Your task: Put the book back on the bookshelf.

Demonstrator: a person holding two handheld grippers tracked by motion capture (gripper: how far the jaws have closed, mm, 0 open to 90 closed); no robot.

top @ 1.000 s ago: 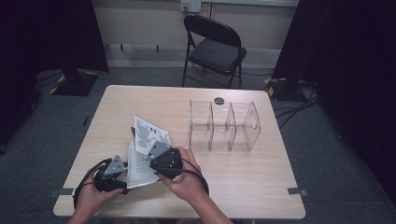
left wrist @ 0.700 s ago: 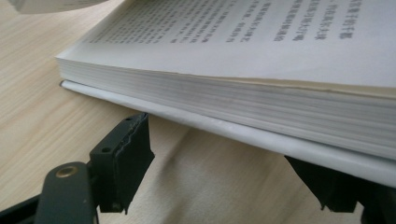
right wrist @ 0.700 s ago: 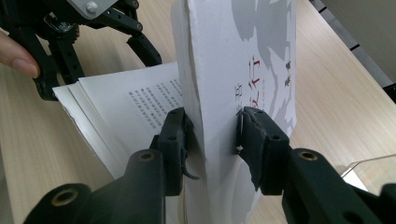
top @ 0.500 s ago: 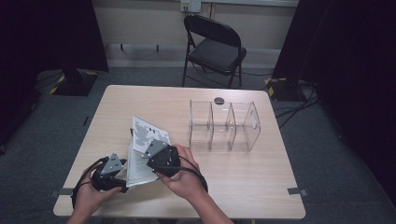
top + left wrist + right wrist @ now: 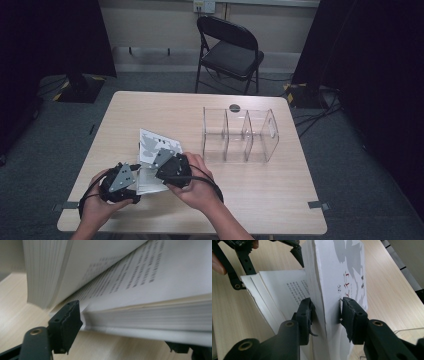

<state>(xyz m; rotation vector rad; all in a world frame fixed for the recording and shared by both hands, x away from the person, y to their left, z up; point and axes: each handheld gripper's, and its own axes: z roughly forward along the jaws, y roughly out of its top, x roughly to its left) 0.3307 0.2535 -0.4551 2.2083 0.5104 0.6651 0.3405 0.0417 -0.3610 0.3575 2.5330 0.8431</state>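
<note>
A thick white paperback book (image 5: pixel 150 145) lies open near the table's front left. My right gripper (image 5: pixel 325 310) is shut on its cover and a thick block of pages (image 5: pixel 332 277), holding them upright on edge. The remaining pages (image 5: pixel 279 292) lie flat beside that block, printed text facing up. My left gripper (image 5: pixel 125 332) straddles that flat stack (image 5: pixel 150 315); one pad (image 5: pixel 68 320) presses its edge, the other jaw sits mostly hidden under the stack at the right. Its jaws have just been closing a little on the stack. In the high view both grippers, left (image 5: pixel 135 175) and right (image 5: pixel 159 161), meet at the book.
A clear plastic organizer (image 5: pixel 240 135) with three compartments stands on the table (image 5: pixel 260 200) right of the book. A small dark round object (image 5: pixel 235 107) lies behind it. A black folding chair (image 5: pixel 230 50) stands beyond the far edge.
</note>
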